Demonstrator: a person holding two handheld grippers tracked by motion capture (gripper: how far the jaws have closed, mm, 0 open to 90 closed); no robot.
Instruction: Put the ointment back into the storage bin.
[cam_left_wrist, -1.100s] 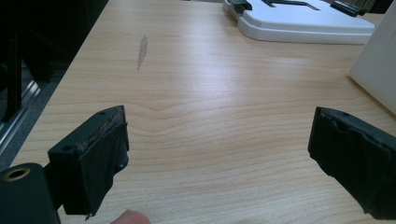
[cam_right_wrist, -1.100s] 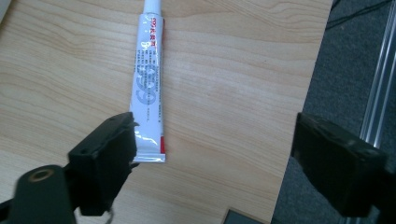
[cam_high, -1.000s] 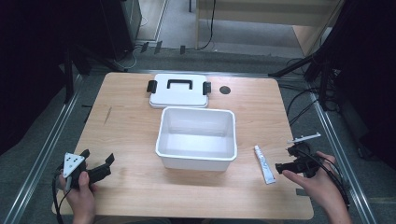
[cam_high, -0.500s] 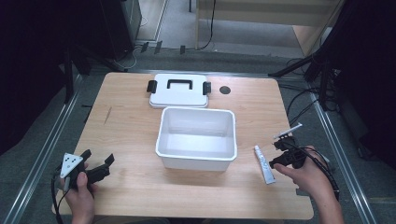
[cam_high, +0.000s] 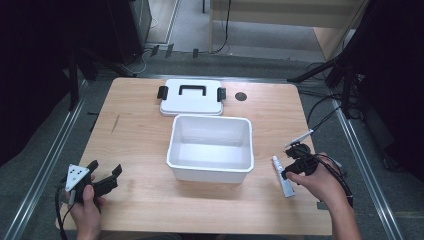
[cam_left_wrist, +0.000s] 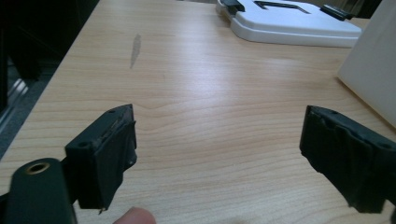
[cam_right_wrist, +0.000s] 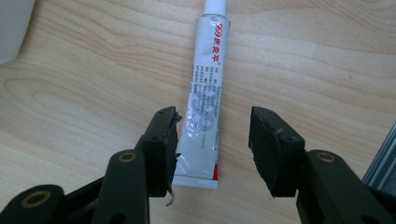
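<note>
A white and grey glue tube with red print lies flat on the wooden table, to the right of an open white bin. My right gripper is open and low over the tube's crimped end, one jaw on each side, not closed on it. From above, the right gripper covers the middle of the tube. My left gripper rests open at the table's front left corner, with bare wood between its jaws. The bin's white lid, with a black handle and clips, lies behind the bin.
A small black round hole sits in the table to the right of the lid. Cables trail off the right edge near my right hand. Metal rails run along both sides of the table. The lid and the bin's wall stand ahead of the left gripper.
My right gripper has moved left and down from the table's right edge until its jaws straddle the tube. The left gripper has stayed put.
</note>
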